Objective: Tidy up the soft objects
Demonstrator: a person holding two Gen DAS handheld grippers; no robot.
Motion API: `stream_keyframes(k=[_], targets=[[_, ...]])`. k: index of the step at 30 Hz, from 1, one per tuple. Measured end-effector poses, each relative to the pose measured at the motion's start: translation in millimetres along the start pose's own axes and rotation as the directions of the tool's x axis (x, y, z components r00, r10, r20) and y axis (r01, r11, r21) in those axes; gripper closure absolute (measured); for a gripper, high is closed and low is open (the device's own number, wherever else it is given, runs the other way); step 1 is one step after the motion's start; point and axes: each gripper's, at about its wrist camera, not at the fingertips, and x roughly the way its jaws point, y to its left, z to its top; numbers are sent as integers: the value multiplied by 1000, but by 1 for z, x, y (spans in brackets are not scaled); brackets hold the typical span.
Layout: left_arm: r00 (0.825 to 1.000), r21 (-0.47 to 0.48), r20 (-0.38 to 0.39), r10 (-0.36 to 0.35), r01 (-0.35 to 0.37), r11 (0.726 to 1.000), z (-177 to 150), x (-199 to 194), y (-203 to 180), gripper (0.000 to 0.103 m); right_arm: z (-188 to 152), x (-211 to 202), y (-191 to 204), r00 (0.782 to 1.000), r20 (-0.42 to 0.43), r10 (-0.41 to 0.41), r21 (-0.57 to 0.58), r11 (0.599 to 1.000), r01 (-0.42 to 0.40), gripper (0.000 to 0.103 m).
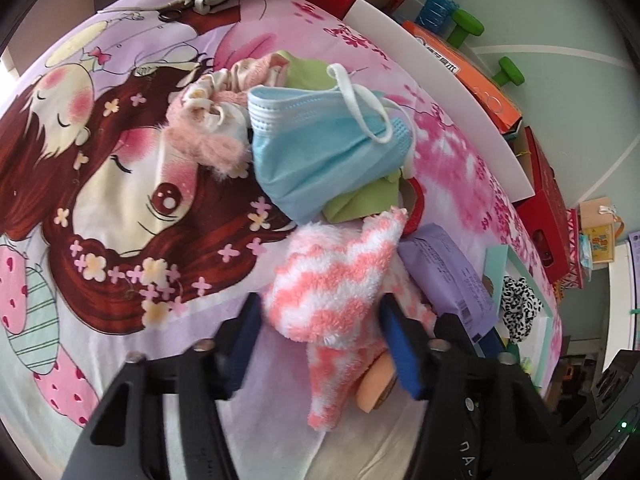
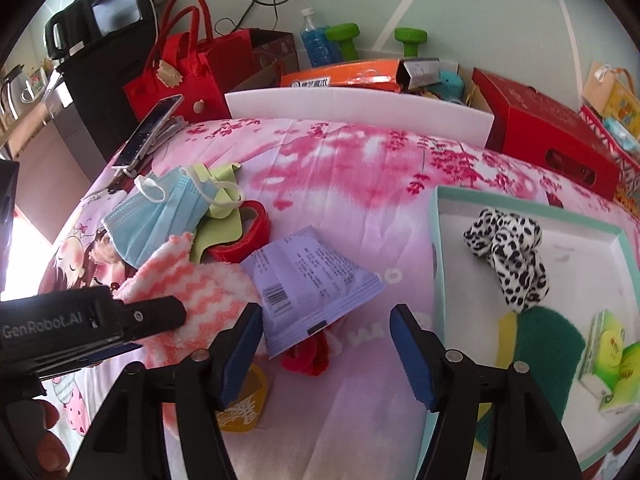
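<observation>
The left gripper clamps the fuzzy sock (pink-and-white); the right gripper stands open, holding nothing, above the bedsheet.

Both tools look alike. The left gripper has two black plastic arms with long cut-out slots, silver round screws on their upper faces, and flat blue pads on the inner sides. The right gripper shows the same black arms, silver screws and blue pads. In the right wrist view, white lettering "GenRobot.AI" runs along the left gripper's black body.
</observation>
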Motion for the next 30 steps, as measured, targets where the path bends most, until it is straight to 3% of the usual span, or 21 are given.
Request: stream_keyframes(k=[1,4,10,12,21,30], targets=[[1000,-1,-2,-8,8,1000,0,1,-1,64,1,0,0,1000,4,0,-4,1000,0,34],[1000,-2,0,-21,21,1000,1,2,-1,71,1,1,1,1000,3,7,-4,1000,-7,34],[1000,14,9,-26,26,1000,1,-1,-2,72,0,4,2,1000,-2,20,0,1000,-20,35],[1000,15,10,-27,26,1000,1,-1,-2,72,-1,4,2,999,-4,42,9,999,-42,51],[1000,26,8,-24,24,999,1,0,-2,72,-5,9,-2,998,-28,60,35,998,-59,86],[1000,26,8,-24,24,999,1,0,-3,72,-7,11,-10,994,-24,106,93,990,-103,94]])
